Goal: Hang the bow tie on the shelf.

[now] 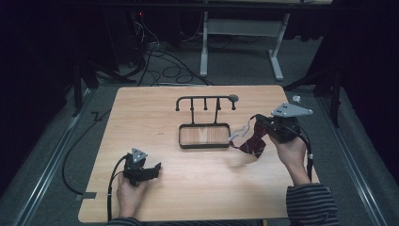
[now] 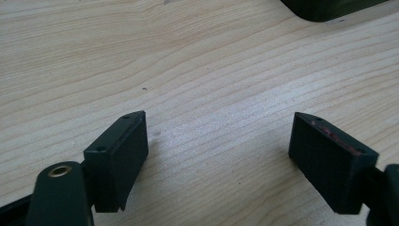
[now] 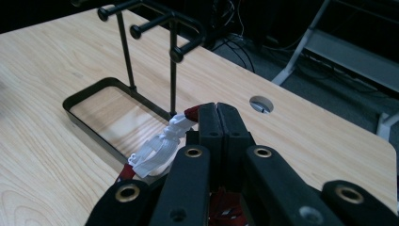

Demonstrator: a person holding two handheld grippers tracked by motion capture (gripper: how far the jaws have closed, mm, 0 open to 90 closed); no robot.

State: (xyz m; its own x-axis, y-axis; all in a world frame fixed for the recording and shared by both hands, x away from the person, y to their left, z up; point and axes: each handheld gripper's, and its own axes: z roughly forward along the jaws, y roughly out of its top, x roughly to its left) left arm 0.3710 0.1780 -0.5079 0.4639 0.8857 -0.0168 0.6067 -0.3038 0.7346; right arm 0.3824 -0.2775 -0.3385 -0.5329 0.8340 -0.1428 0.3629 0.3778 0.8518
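A dark red bow tie (image 1: pixel 251 142) with a white strap (image 1: pixel 239 132) hangs just above the table, right of the black tray. My right gripper (image 1: pixel 261 122) is shut on it, held up in a hand at the right. In the right gripper view the jaws (image 3: pixel 217 117) are pressed together with red cloth (image 3: pixel 192 112) at their tips and the white strap (image 3: pixel 157 146) trailing to the left. A black hook rack (image 1: pixel 205 100) rises from the tray (image 1: pixel 204 147), and its pegs (image 3: pixel 171 52) stand beyond the jaws. My left gripper (image 1: pixel 156 167) rests open on the bare wood (image 2: pixel 219 146) at the front left.
A round cable hole (image 1: pixel 233 98) sits in the tabletop behind the rack. A corner of the tray (image 2: pixel 329 7) lies ahead of the left gripper. Cables and a white desk frame (image 1: pixel 242 28) stand on the floor beyond the far edge.
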